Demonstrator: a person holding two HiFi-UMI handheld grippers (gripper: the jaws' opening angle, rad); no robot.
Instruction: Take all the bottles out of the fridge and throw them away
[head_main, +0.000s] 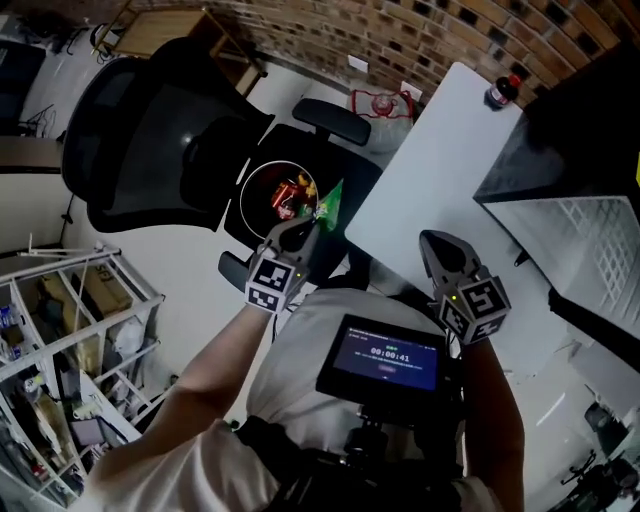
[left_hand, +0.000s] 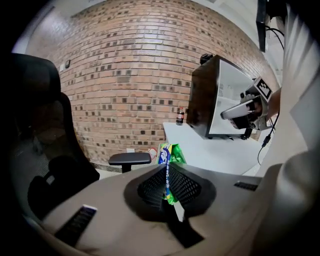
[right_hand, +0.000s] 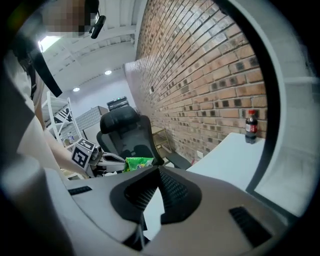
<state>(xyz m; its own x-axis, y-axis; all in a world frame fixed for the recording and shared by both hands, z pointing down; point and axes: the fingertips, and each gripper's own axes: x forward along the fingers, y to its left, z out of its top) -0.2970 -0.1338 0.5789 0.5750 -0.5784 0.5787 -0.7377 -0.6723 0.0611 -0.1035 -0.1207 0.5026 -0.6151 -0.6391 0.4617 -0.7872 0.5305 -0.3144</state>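
Above the bin (head_main: 244, 190), the left gripper (head_main: 303, 228) clamps a flat green packet (head_main: 331, 203); the right gripper (head_main: 434, 242) is closed, empty. One cola bottle (head_main: 503, 92) at the table's (head_main: 430, 180) far corner seems not yet discarded.

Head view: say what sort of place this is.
Likely an office or workshop room: a black office chair, a white table against a brick wall, and a cluttered metal shelf.

Held bottle (left_hand: 170, 154), in left tool (left_hand: 167, 170): green, blue-and-white label.
Far bottle (right_hand: 251, 127), beyond right tool (right_hand: 159, 172): dark, red cap and label.
Counter (head_main: 440, 170): white.
Wall (left_hand: 130, 75): red-brown brick, darker bricks scattered.
Chair (head_main: 150, 140): black.
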